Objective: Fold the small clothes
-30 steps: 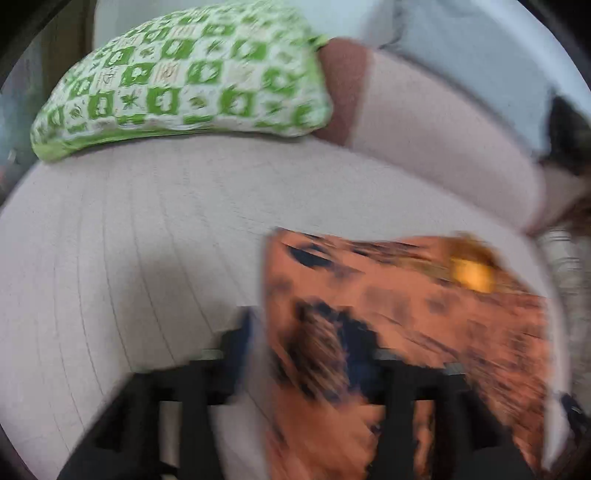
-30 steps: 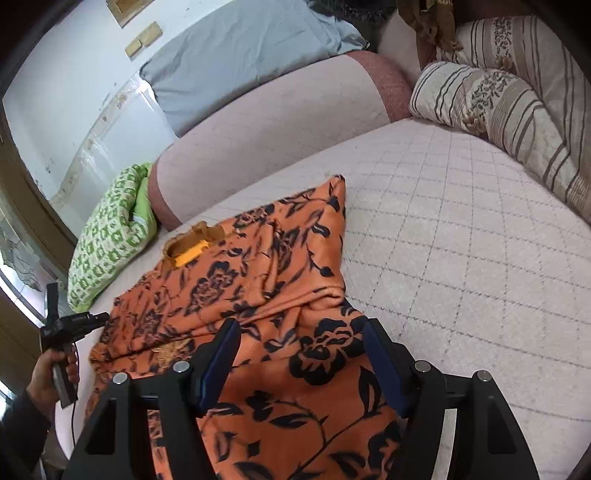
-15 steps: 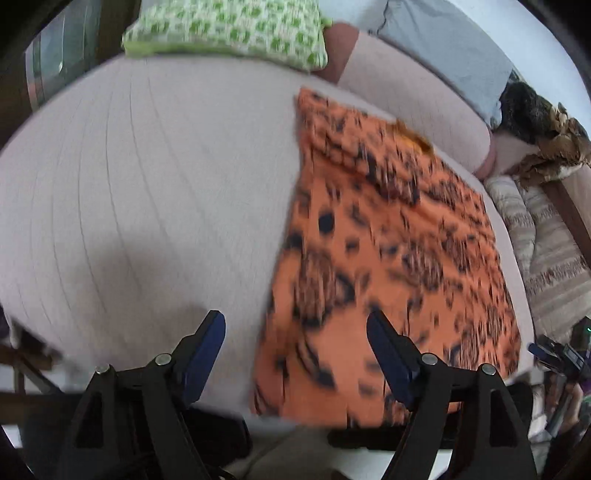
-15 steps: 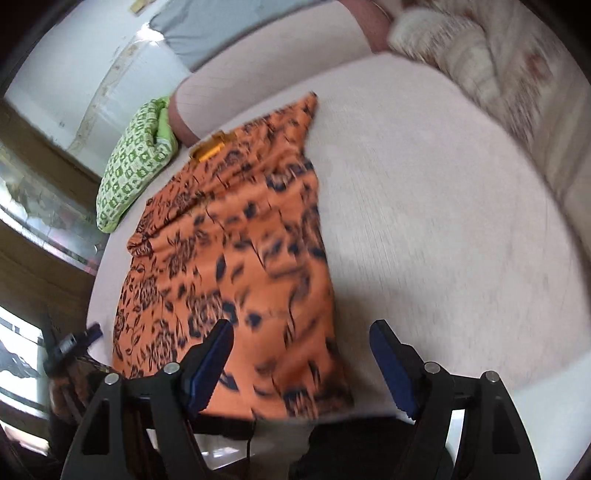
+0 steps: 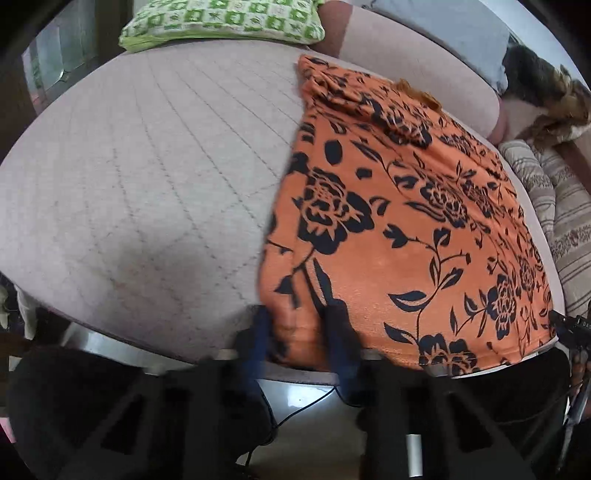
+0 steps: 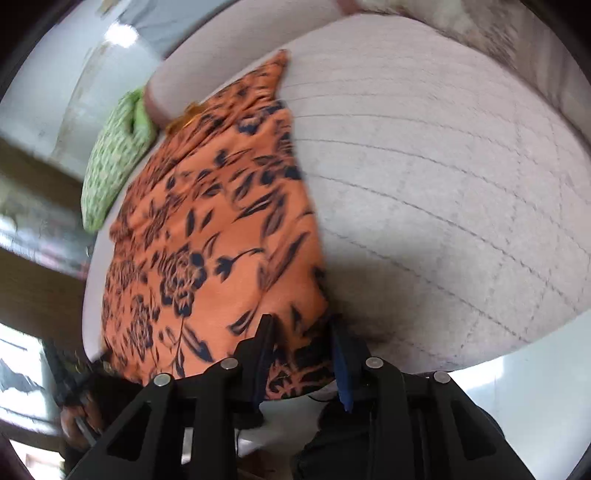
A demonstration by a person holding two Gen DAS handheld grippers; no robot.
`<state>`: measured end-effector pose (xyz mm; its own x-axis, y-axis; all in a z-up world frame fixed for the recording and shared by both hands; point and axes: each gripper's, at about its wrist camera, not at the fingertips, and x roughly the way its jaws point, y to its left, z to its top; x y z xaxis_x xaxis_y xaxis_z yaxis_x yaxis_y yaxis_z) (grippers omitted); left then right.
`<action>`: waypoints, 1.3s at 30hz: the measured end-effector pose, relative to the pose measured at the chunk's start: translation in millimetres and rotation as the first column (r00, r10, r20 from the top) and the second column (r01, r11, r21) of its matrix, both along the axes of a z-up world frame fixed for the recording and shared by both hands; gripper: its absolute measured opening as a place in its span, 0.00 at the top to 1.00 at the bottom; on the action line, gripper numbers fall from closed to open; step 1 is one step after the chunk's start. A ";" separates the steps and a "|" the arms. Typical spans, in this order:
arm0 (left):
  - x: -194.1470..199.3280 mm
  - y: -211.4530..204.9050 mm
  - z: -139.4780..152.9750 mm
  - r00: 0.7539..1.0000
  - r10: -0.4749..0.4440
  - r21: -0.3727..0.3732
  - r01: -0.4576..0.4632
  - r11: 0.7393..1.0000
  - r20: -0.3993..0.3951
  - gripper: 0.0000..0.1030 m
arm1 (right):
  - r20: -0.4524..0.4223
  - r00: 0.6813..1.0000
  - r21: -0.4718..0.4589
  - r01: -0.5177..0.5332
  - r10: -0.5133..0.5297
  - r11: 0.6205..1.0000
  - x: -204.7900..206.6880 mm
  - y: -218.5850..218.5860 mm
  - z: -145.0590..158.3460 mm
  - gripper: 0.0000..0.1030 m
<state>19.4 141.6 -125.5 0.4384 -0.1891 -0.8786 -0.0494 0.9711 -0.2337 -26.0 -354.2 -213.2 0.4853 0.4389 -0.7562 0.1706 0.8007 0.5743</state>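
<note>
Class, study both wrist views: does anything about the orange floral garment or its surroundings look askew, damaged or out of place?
Nothing looks damaged. The orange garment lies mostly flat on the quilted bed, though its far end is bunched and its near hem hangs over the edge, where the closing left gripper and right gripper have cloth between them.

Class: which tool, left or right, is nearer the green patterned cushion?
Left. The left tool is closing on the orange cloth's near corner on the green cushion's side; the right tool is closing on the opposite corner.
</note>
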 end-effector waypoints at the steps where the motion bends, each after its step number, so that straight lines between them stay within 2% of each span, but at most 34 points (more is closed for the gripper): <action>1: -1.1 1.8 1.2 1.000 -0.001 -0.027 0.001 1.000 -0.001 0.83 | 0.009 1.000 0.002 -0.009 0.009 1.000 -0.8 0.9 1.6 0.66; 3: -3.1 2.9 -0.6 1.000 -0.010 -0.051 0.009 0.999 -0.009 0.81 | 0.010 0.999 0.005 -0.030 0.030 1.000 0.5 4.9 1.1 0.39; 4: -2.7 2.1 -3.5 1.000 -0.008 -0.049 0.007 0.999 -0.017 0.76 | 0.008 0.999 0.008 -0.037 0.037 0.999 1.3 6.1 0.5 0.38; 5: -1.6 1.1 -5.2 1.000 -0.003 -0.048 0.002 0.999 -0.018 0.76 | 0.002 0.999 -0.007 -0.042 0.042 0.999 2.2 8.2 1.2 0.38; 6: -1.7 -0.8 -5.1 1.000 0.000 -0.041 0.000 0.999 -0.017 0.76 | -0.006 0.999 -0.034 -0.053 0.053 0.998 2.7 12.1 2.6 0.44; 7: -2.7 -3.9 -4.1 1.000 -0.012 -0.023 0.011 1.000 -0.014 0.82 | -0.019 0.998 -0.059 -0.060 0.059 0.996 3.5 15.2 2.8 0.53; 8: -2.7 -5.7 -3.9 1.000 -0.024 -0.027 0.024 0.999 -0.010 0.91 | -0.034 0.998 -0.069 -0.063 0.061 0.996 2.8 15.8 1.2 0.74; 9: -3.5 -6.7 -2.6 0.999 -0.037 -0.044 0.037 0.998 -0.006 0.91 | -0.036 0.998 -0.027 -0.061 0.060 0.998 1.1 13.4 -1.1 0.84; 11: -4.5 -3.6 1.5 1.000 -0.030 -0.067 0.030 0.997 0.009 0.91 | -0.024 0.999 0.012 -0.041 0.041 0.999 -3.2 9.0 -0.2 0.86; 12: -5.6 0.9 6.1 1.000 -0.020 -0.106 0.022 0.994 0.023 0.91 | 0.003 1.000 0.063 -0.025 0.024 0.998 -7.2 4.7 3.9 0.94; 15: -10.2 15.6 28.7 0.995 0.005 -0.216 0.017 0.976 0.104 0.91 | 0.090 0.995 0.179 0.014 -0.031 0.984 -15.0 -8.9 23.2 0.94; 18: -4.1 19.7 27.4 0.994 0.016 -0.225 0.007 0.974 0.104 0.91 | 0.122 0.992 0.200 0.018 -0.043 0.980 -10.2 -13.8 32.4 0.94; 21: 4.0 19.3 3.0 0.999 0.033 -0.213 -0.025 0.977 0.035 0.91 | 0.074 0.996 0.199 0.029 -0.045 0.979 -2.3 -13.2 14.9 0.93; 23: 1.8 16.3 -4.6 0.999 0.037 -0.209 -0.032 0.977 0.021 0.91 | 0.027 0.999 0.209 0.036 -0.043 0.977 0.4 -10.9 2.6 0.93; 24: 1.9 15.0 -6.6 0.999 0.036 -0.197 -0.032 0.980 0.019 0.90 | -0.001 0.999 0.191 0.034 -0.034 0.981 1.0 -7.8 -2.3 0.89; 26: 3.9 14.8 -10.5 0.999 0.031 -0.183 -0.030 0.983 0.004 0.88 | -0.028 0.999 0.169 0.041 -0.037 0.985 2.1 -7.4 -6.7 0.89; 27: 4.9 15.0 -10.2 0.999 0.036 -0.181 -0.035 0.983 0.003 0.83 | -0.021 0.999 0.166 0.045 -0.042 0.985 3.0 -7.7 -5.5 0.82; 28: 5.3 14.7 -9.2 0.999 0.034 -0.179 -0.033 0.983 0.006 0.73 | -0.019 0.999 0.160 0.053 -0.050 0.986 3.2 -9.2 -4.4 0.72; 29: 5.7 13.3 -8.0 1.000 0.025 -0.181 -0.023 0.983 0.010 0.67 | -0.020 0.998 0.155 0.062 -0.060 0.986 3.1 -10.6 -3.7 0.37; 30: 6.3 10.8 -7.0 1.000 0.010 -0.184 -0.007 0.983 0.015 0.53 | -0.001 0.998 0.184 0.059 -0.060 0.981 3.2 -10.9 -2.8 0.24; 31: 6.2 6.8 -5.6 1.000 -0.006 -0.175 0.010 0.985 0.025 0.49 | -0.004 0.999 0.173 0.051 -0.051 0.984 5.2 -8.9 -1.9 0.24; 32: 6.0 2.3 -4.6 0.999 -0.016 -0.143 0.020 0.990 0.031 0.49 | -0.010 1.000 0.144 0.030 -0.028 0.989 8.4 -4.4 -1.3 0.25; 33: 7.0 -1.3 -4.9 0.999 -0.023 -0.118 0.027 0.993 0.036 0.49 | -0.019 1.000 0.101 0.010 -0.008 0.995 11.0 -0.5 -0.1 0.33; 34: 7.7 -3.9 -4.8 0.999 -0.028 -0.093 0.031 0.995 0.037 0.56 | -0.039 0.999 0.068 0.010 -0.007 0.998 12.6 0.9 -0.5 0.39; 35: 7.6 -4.2 -4.4 0.999 -0.022 -0.066 0.025 0.998 0.039 0.66 | -0.062 0.998 0.043 0.021 -0.018 0.999 13.0 -1.6 -1.6 0.60; 36: 8.7 -3.0 -4.8 0.999 -0.016 -0.037 0.017 0.999 0.033 0.89 | -0.076 0.997 0.045 0.031 -0.028 0.998 11.3 -8.2 -4.9 0.86; 37: 10.4 1.7 -5.6 1.000 -0.017 -0.080 0.019 0.997 0.023 0.90 | -0.086 0.996 0.065 0.039 -0.033 0.997 10.4 -12.3 -8.0 0.93; 39: 11.5 10.6 -5.2 1.000 -0.005 -0.131 0.006 0.991 0.012 0.91 | -0.088 0.996 0.086 0.032 -0.024 0.996 8.0 -13.7 -9.6 0.94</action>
